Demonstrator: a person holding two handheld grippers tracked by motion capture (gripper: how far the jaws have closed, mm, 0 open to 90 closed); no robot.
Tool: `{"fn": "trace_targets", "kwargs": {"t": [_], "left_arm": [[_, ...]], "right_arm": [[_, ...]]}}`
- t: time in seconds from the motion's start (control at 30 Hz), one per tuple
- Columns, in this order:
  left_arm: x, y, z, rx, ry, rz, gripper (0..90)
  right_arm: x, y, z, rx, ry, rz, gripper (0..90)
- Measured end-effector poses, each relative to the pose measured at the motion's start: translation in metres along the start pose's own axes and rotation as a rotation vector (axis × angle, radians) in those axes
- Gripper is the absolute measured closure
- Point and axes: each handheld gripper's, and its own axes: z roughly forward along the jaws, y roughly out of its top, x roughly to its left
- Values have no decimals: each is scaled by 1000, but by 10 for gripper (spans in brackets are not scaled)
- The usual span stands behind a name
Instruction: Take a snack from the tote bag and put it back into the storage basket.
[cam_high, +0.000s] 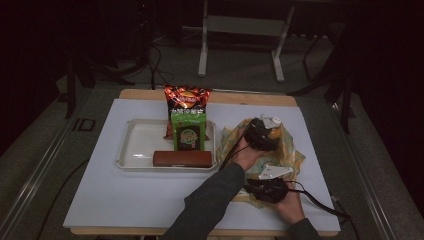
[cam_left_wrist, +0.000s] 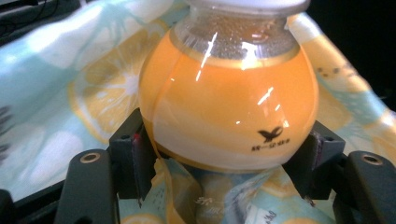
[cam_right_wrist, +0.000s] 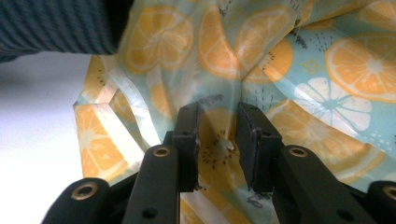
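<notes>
A round bottle of orange drink with a pale cap stands upright on a citrus-print bag. My left gripper is shut on its lower body, one pad on each side. In the high view this gripper holds the bottle over the bag at the table's right. My right gripper pinches a fold of the bag between nearly closed jaws. It sits at the bag's near edge, close to the table's front.
A white tray lies left of the bag. It holds a red chip packet, a green packet and a brown bar. The person's left forearm crosses toward the bag.
</notes>
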Motion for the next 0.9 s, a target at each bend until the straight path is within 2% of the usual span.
{"fn": "trace_targets", "kwargs": {"t": [0.17,0.5,0.9], "left_arm": [[0,-1,-12,-23,-14,-1,334],[-5,1,-29,-33,-27,22,334],[-5,2,-52,-44,-31,13,334]], "right_arm": [[0,0,0,-2,-2,1,701],[0,0,0,-3,0,2,701],[-1,-1,0,-7,5,0,701]]}}
